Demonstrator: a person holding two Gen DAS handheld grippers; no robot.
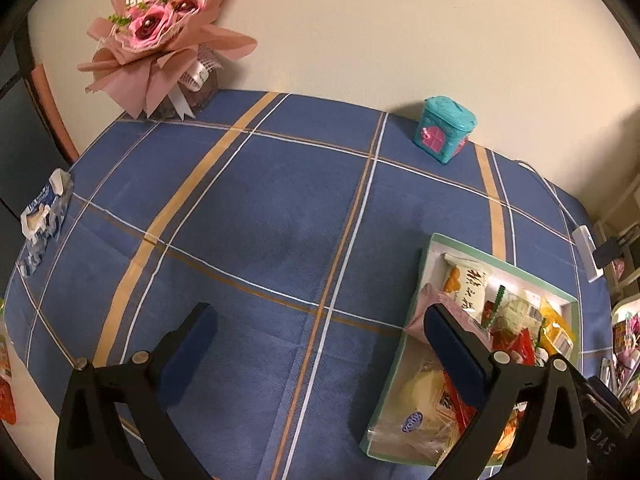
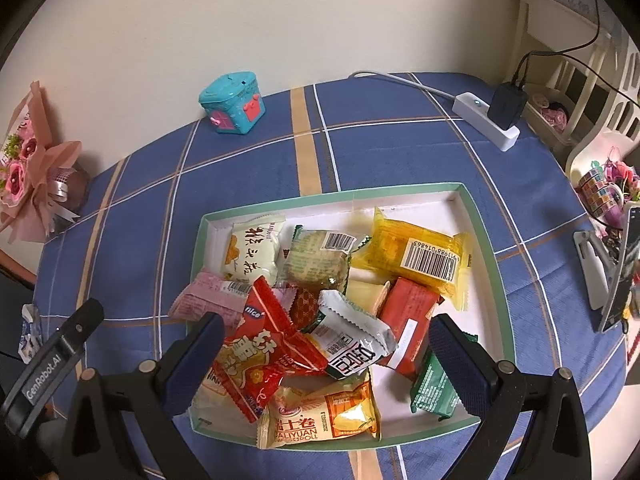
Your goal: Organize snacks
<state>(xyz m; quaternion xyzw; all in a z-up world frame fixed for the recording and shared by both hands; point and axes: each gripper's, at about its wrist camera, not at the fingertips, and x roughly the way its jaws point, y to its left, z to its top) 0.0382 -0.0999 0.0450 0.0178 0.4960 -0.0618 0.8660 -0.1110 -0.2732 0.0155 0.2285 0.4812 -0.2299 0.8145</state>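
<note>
Since nearly every snack already sits in the box [image 2: 486, 236], the step in hand looks like a final tidy or a hunt for strays, my read only.

How to do it well:
- Pink pack [image 2: 208, 296] overhangs the box's left wall. I'd nudge it inward first, from outside the rim, not by squeezing it.
- Pile is loose and overlapping. Red pack [image 2: 260, 356] and silver pack [image 2: 352, 340] lie on top, so take those before anything under them.
- Wrappers are slick and crinkly; grip at the middle of a pack, not the sealed edge, or it may slide out.
- Come down steeply, keep the fingers clear of the box wall so the light box doesn't shift on the cloth [image 1: 260, 200].
- Possible stray: a blue-white packet [image 1: 44, 216] at the cloth's far left edge, well apart from the box. Can't tell if it's a snack.

Tongs:
- Left gripper [image 1: 320, 336]: jaws wide, nothing between them, hanging over bare cloth just left of the box. Its right finger overlaps the pink pack in the left view; contact can't be told.
- Right gripper [image 2: 326, 344]: jaws wide, above the pile, red and silver packs showing between the fingers. Pads don't appear to press on either, so I'd call it empty.

Teal tin [image 1: 446, 128] and bouquet [image 1: 160, 32] stand at the wall, out of the way.
</note>
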